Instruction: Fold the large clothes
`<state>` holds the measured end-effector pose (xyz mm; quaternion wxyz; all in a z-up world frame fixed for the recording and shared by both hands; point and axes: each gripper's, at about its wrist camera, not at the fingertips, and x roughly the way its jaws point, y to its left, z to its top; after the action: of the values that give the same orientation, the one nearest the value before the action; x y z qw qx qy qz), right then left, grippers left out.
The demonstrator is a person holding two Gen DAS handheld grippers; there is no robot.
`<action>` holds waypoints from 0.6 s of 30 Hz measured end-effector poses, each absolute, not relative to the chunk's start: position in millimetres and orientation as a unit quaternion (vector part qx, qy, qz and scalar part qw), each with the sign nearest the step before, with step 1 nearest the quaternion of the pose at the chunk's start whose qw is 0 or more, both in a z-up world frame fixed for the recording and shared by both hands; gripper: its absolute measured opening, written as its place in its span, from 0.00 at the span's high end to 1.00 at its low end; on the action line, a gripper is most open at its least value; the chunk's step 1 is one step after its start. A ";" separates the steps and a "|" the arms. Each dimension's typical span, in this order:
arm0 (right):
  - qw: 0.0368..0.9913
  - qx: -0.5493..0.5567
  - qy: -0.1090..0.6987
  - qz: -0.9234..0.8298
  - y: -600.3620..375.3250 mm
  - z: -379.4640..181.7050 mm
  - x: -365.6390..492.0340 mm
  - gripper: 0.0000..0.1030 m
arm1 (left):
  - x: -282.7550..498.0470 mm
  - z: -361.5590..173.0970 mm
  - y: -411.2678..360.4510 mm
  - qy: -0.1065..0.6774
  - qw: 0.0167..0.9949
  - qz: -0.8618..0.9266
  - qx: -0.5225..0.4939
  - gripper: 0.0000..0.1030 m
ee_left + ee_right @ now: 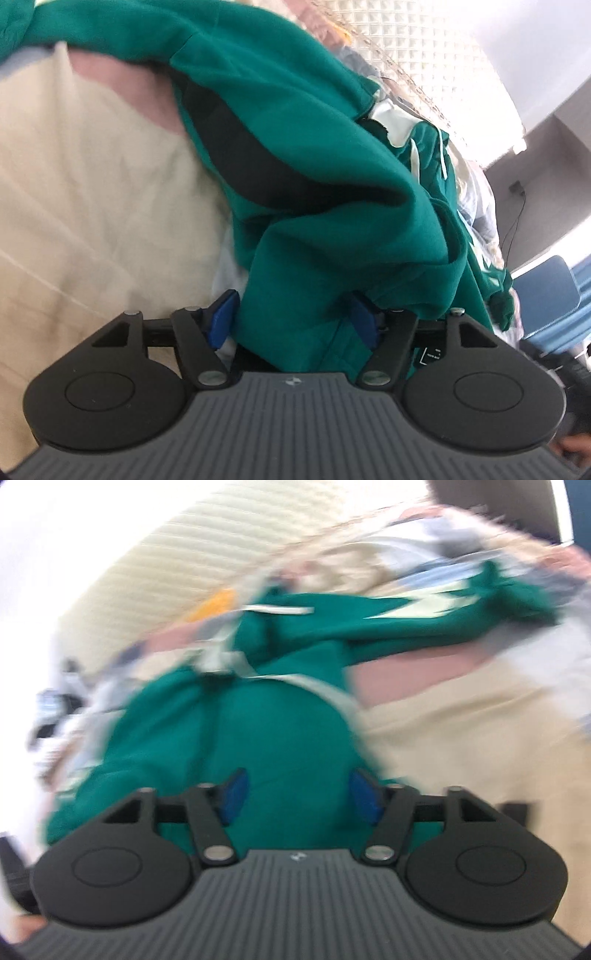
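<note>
A large green hoodie [295, 155] with white drawstrings and a dark inner fold lies bunched on a cream bed sheet [92, 192]. My left gripper [293, 317] has its blue pads [221, 317] spread apart, with green cloth draped between them. In the blurred right wrist view the same green hoodie [258, 731] fills the middle, a sleeve stretching to the upper right. My right gripper [299, 794] also has its blue pads [364, 794] apart over green cloth. Neither gripper visibly pinches the cloth.
A pink patch of bedding [129, 92] shows beside the hoodie. A light waffle-textured blanket [413, 55] and other clothes lie at the far side. A blue chair [546, 295] stands at the right. The cream sheet [461, 757] spreads right of the hoodie.
</note>
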<state>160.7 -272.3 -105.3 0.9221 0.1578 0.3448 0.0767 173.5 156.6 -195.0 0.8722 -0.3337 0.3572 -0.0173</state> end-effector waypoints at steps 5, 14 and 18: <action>0.904 0.147 0.402 0.023 -289.5 -147.7 182.2 0.29 | 173.2 -195.1 155.9 0.366 0.868 -0.020 -0.334 0.38; 0.870 0.223 0.429 0.094 -295.9 -157.6 167.1 0.64 | 146.5 -164.2 165.3 0.381 0.857 -0.006 -0.347 0.89; 0.882 0.220 0.401 0.117 -281.6 -136.0 144.9 0.84 | 107.7 -134.3 181.2 0.334 0.858 -0.009 -0.390 0.90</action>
<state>144.9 -281.6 -136.0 0.8815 0.2198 0.4012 0.1170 107.7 181.2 -134.3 0.8582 -0.3898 0.3340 -0.0091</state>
